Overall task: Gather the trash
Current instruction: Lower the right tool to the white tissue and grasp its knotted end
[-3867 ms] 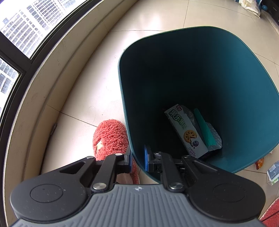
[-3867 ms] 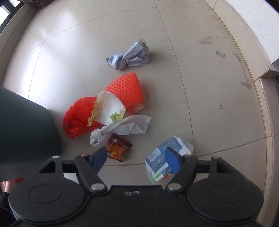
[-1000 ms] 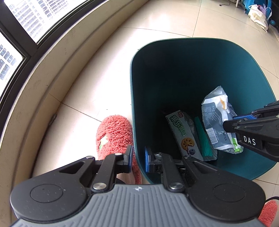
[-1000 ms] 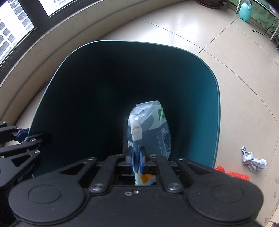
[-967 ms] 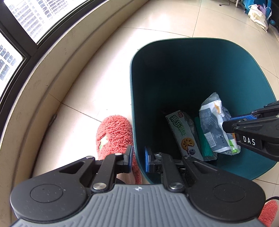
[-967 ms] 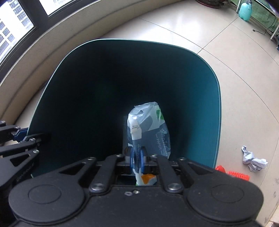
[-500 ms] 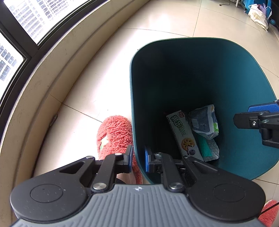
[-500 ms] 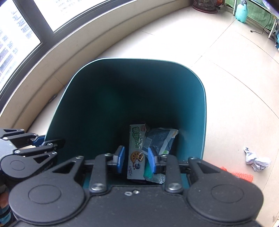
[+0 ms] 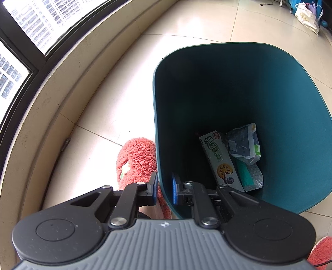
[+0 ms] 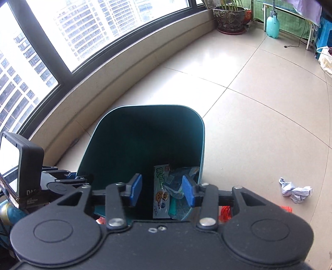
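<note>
My left gripper (image 9: 164, 190) is shut on the near rim of the teal trash bin (image 9: 290, 87), one pad outside the wall and one inside. In the bin lie a green biscuit box (image 9: 220, 157), a blue-grey paper pack (image 9: 243, 143) and a green wrapper (image 9: 248, 174). My right gripper (image 10: 161, 192) is open and empty, raised above the bin (image 10: 132, 133). The box (image 10: 160, 187) and pack (image 10: 180, 176) show between its fingers. My left gripper shows at the left of the right wrist view (image 10: 68, 180).
A crumpled grey paper ball (image 10: 295, 190) and orange-red netting (image 10: 225, 212) lie on the tiled floor right of the bin. Red fluffy slippers (image 9: 136, 160) are beside the bin. A curved window ledge (image 10: 124, 62) runs behind. A plant pot (image 10: 230, 14) stands far back.
My right gripper opened and let go of the blue-grey pack, which dropped to the bin's bottom. The right gripper then rose and pulled back. The left gripper kept its hold.
</note>
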